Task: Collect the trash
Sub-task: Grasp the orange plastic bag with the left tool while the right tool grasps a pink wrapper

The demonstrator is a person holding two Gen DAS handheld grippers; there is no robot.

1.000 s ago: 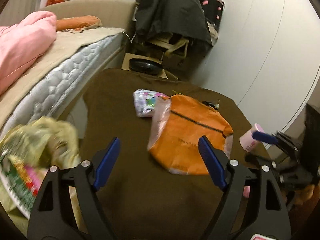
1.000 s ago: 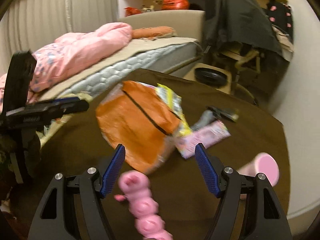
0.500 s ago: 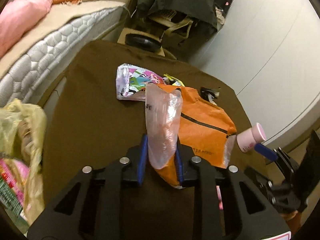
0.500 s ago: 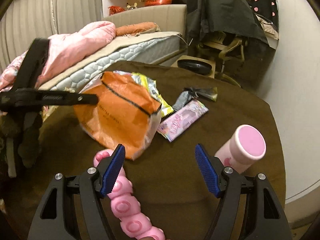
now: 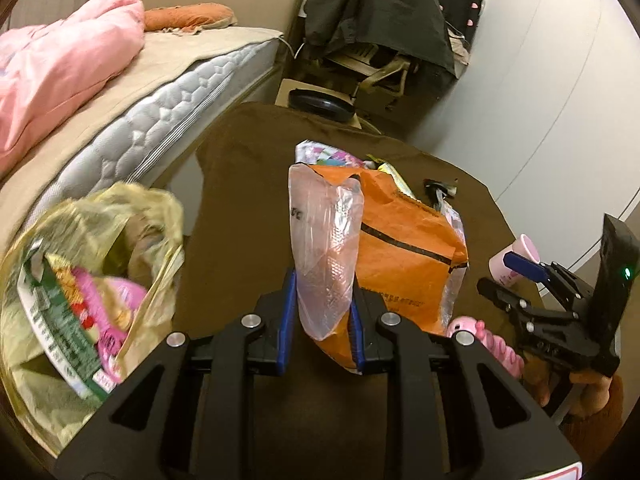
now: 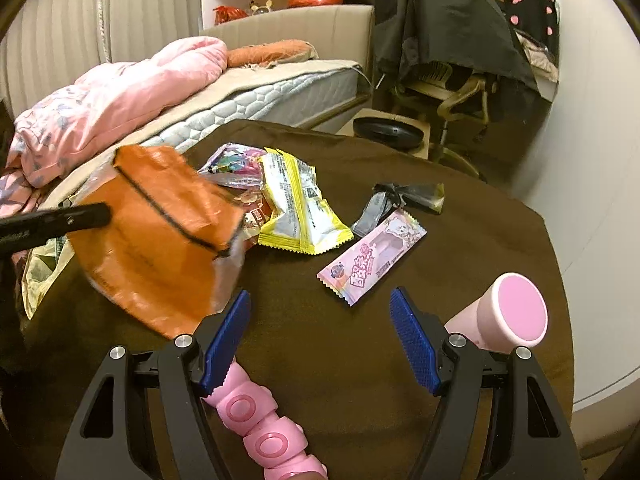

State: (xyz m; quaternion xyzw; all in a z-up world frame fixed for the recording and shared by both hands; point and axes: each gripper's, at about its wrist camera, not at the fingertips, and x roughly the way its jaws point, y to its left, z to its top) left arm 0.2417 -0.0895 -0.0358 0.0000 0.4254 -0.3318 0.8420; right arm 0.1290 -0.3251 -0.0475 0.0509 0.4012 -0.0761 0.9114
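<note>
While left gripper [image 5: 322, 316] jaws clamp orange bag [image 5: 404, 248], lifted above brown worktop [image 5: 240, 216], yellowish trash bag [image 5: 92, 264] gapes at near left. Right gripper [image 6: 320, 336] jaws wide, holding nothing. Yellow wrapper [image 6: 300, 208], pink wrapper [image 6: 372, 256] lie far on worktop.

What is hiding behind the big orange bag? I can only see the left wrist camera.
Observer: A yellow-edged snack wrapper lies on the brown cloth, right behind the orange bag.
Operator: Is there more trash past it?
Observer: Yes, a long pink wrapper lies flat, nearer the pink cup.
Operator: Is my other gripper holding something?
Observer: No. The right gripper is open, with only bare cloth between its fingertips.
</note>
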